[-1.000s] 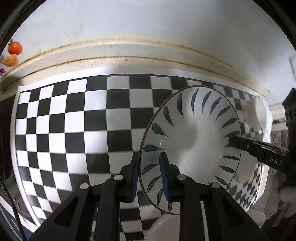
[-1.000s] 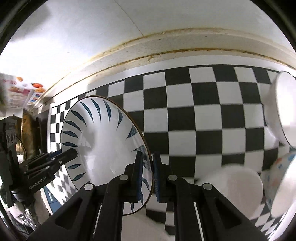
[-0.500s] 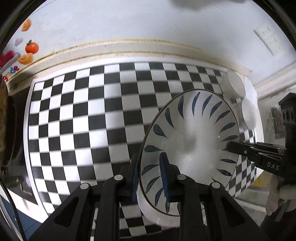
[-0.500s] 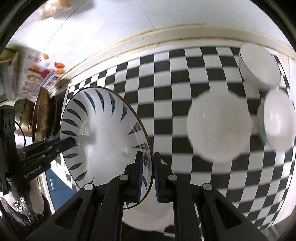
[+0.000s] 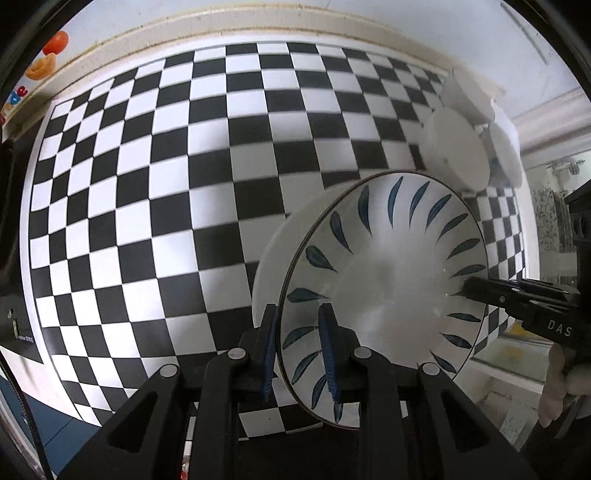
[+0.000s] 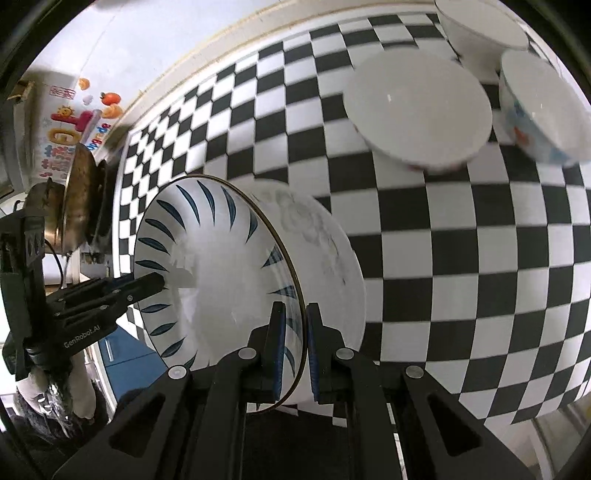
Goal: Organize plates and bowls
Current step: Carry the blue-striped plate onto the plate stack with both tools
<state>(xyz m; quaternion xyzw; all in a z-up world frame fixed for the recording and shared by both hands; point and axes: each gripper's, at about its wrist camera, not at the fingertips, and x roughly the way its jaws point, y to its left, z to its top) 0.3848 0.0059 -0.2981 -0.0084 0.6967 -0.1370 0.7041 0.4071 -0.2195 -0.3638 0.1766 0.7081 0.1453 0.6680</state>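
Plainly held between both tools is the leaf-patterned bowl (image 5: pixel 384 258) — white, deep, ringed inside with dark blue leaf strokes under a thin dark rim, and lifted clear of the checkered counter (image 5: pixel 155 177). The left tool (image 5: pixel 297 339) pinches the bowl's near rim, one blue pad (image 5: pixel 269 343) outside the wall and the other inside. Across the bowl from it, the right tool (image 6: pixel 294 334) pinches the opposite rim the same way, its pads drawn close with only the thin wall between them. Each tool's black fingers reach into the other's view from the side, and a pale gloved hand (image 5: pixel 554 387) shows behind the right tool.

Beyond the right tool, ahead and to its right, three more bowls stand close together on the counter: a plain white bowl (image 6: pixel 417 110) nearest, a white bowl with coloured prints (image 6: pixel 539 107) just beside it, and another white bowl (image 6: pixel 480 26) behind them at the counter's far edge. To the right tool's left — past the left tool's fingers — a worn metal pot (image 6: pixel 74 199) sits beside the counter's end, with bright fruit stickers (image 6: pixel 85 110) on the wall above it.
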